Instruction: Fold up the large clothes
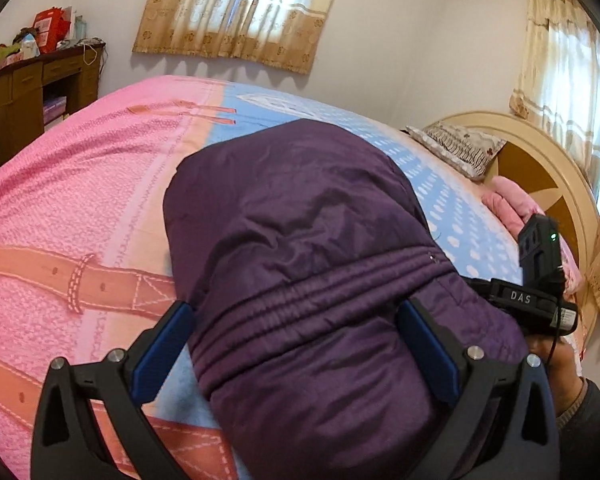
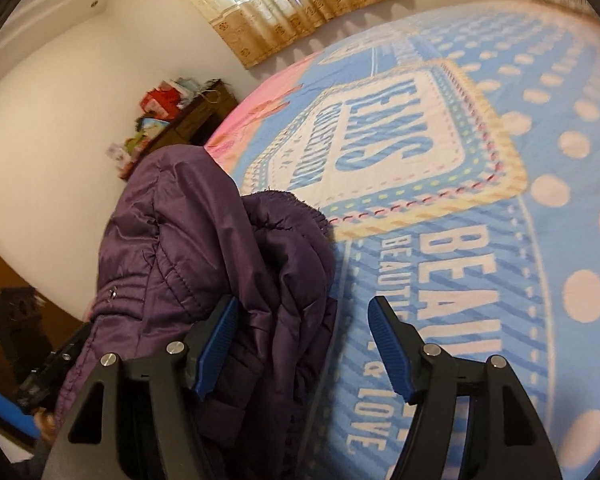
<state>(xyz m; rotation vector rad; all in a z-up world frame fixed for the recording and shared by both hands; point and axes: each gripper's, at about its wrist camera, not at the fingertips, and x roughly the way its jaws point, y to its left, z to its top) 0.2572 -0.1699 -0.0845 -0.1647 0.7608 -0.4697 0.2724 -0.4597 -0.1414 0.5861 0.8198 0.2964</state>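
A dark purple padded jacket (image 1: 300, 240) lies folded in a bundle on the bed. My left gripper (image 1: 296, 344) is open, its blue pads straddling the jacket's near part by the gathered waist seam. In the right wrist view the jacket (image 2: 204, 248) bulks up at the left. My right gripper (image 2: 300, 344) is open, its left pad against the jacket's side folds, its right pad over the bedspread. The right gripper's body shows in the left wrist view (image 1: 540, 296), beside the jacket's right edge.
The bed is covered by a pink and blue printed bedspread (image 1: 80, 184). A pillow (image 1: 460, 148) and a pink cloth (image 1: 508, 200) lie by the round headboard (image 1: 548, 184). A wooden desk (image 1: 28, 92) with clutter stands at the far left by the wall.
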